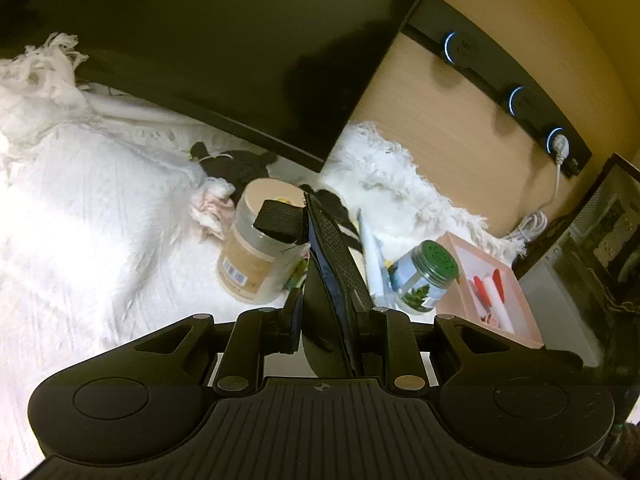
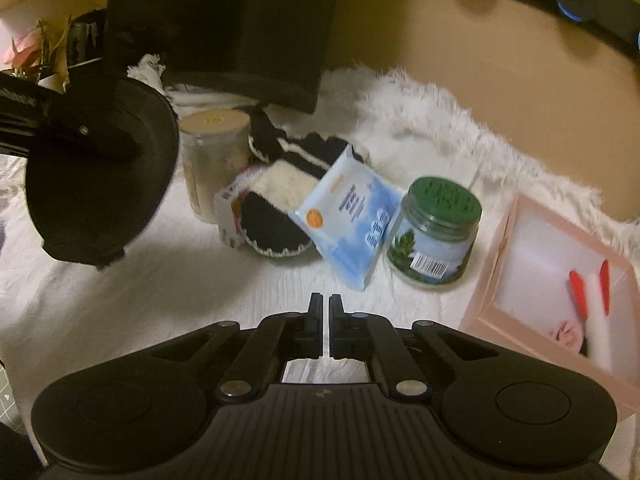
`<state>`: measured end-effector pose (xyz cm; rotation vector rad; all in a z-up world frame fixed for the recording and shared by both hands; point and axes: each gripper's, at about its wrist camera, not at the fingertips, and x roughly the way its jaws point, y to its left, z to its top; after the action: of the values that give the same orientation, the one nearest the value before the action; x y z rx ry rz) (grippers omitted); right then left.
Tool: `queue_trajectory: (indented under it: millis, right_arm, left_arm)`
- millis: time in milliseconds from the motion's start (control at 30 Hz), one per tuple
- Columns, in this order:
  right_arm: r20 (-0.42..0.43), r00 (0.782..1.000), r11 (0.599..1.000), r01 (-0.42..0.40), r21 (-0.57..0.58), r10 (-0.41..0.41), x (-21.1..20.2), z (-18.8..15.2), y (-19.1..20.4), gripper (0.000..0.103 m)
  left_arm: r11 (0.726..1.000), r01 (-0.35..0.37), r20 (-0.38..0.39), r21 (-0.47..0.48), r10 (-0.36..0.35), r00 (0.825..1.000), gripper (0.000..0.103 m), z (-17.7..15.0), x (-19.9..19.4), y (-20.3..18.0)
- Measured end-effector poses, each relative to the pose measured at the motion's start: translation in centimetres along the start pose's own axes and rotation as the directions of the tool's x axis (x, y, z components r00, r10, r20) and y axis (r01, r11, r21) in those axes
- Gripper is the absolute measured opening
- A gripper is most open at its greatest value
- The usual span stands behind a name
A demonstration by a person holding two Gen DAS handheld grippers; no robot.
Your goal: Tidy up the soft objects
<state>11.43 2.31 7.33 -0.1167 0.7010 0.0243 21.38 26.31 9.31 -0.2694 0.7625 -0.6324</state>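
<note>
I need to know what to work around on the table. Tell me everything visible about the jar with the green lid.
The green-lidded jar is a small clear container that looks like glass or plastic. Its dark green lid has an embossed pattern. A wrap-around label shows sky, a green tree and a barcode. It stands upright, lid on, on the white cloth, with the blue wipes packet leaning against one side and the pink tray on the other. Neither gripper touches it.

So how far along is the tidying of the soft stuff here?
Early on, it seems. The left hand-held gripper is shut on a black cap, lifted off the white blanket. The right hand-held gripper is shut and holds nothing. Still lying out: a black-and-white slipper and a small dark cloth item. The pink box holds some things; whether they were sorted there is unclear.
</note>
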Motion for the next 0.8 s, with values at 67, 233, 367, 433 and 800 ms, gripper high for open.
queue_trajectory:
  millis: [67,233,367,433,800]
  right_arm:
    - [-0.025,0.999,1.0,-0.027,0.013,0.027,0.1,0.2,-0.5,0.004]
    - [-0.088,0.996,0.986,-0.003,0.17,0.019,1.9,-1.3,-2.5,0.062]
    - [-0.118,0.993,0.958,0.009,0.288,0.026,3.6,-2.4,-3.2,0.066]
    - [-0.126,0.992,0.952,0.029,0.306,0.01,4.5,-2.5,-3.0,0.066]
    - [-0.047,0.998,0.987,0.045,0.156,-0.039,1.6,-1.0,-0.9,0.062]
  left_arm:
    - [1.0,-0.001,-0.001,-0.003,0.001,1.0,0.025,0.0,0.1,-0.2]
    - [1.0,0.0,-0.004,0.003,0.0,1.0,0.025,0.1,0.1,-0.4]
    - [1.0,-0.002,-0.007,0.003,0.002,1.0,0.025,0.0,0.0,-0.3]
    - [1.0,-0.004,-0.013,0.003,0.004,1.0,0.025,-0.1,0.0,-0.2]
    - [1.0,0.01,-0.034,0.016,-0.01,0.999,0.025,-0.1,0.4,-0.6]
